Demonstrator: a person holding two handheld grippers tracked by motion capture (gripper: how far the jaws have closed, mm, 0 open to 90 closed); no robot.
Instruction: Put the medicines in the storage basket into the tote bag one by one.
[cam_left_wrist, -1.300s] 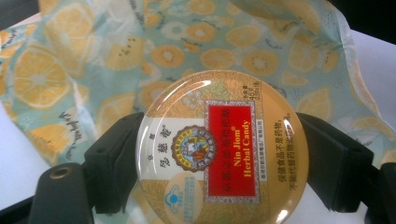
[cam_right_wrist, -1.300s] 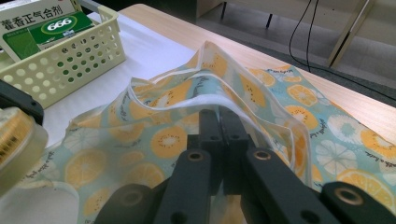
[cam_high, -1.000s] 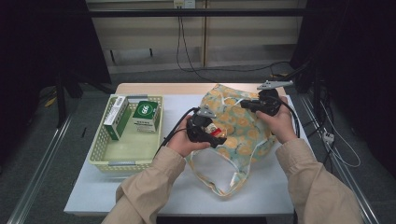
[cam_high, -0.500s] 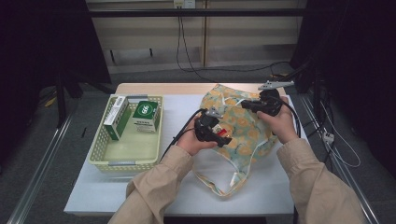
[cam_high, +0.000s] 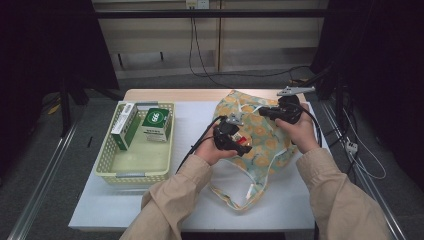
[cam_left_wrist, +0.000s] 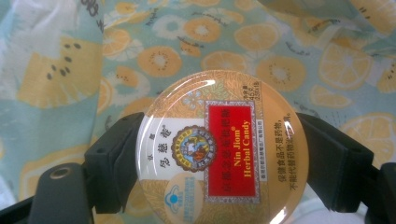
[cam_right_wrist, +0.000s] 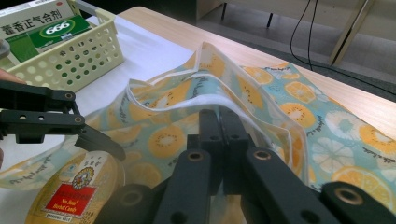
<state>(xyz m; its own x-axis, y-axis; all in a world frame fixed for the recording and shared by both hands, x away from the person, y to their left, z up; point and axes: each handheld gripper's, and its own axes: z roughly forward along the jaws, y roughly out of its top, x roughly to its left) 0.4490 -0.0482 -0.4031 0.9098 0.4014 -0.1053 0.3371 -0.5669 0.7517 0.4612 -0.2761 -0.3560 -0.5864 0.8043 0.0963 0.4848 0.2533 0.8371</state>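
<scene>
A round gold tin (cam_left_wrist: 222, 149) with a red label reading Nin Jiom Herbal Candy sits between the two jaws of my left gripper (cam_left_wrist: 219, 140), which is shut on its sides. In the high view that gripper (cam_high: 241, 142) holds the tin (cam_high: 243, 138) at the mouth of a light blue cloth bag (cam_high: 272, 150) printed with orange slices. My right gripper (cam_right_wrist: 219, 123) is shut on the bag's white-trimmed rim (cam_right_wrist: 187, 100) and lifts it up. The tin (cam_right_wrist: 79, 191) shows low at the left of the right gripper view, under the raised rim. The right gripper (cam_high: 264, 112) is at the bag's far side.
A pale yellow basket (cam_high: 135, 167) stands at the left of the white table mat (cam_high: 190, 120), with a green box (cam_high: 156, 124) and a narrow white and green box (cam_high: 125, 125) inside. The bag's handles (cam_high: 240, 195) trail toward the table's near edge.
My left hand has moved right and a little down with the tin, closer to the bag's mouth. The right gripper has kept still on the rim.
</scene>
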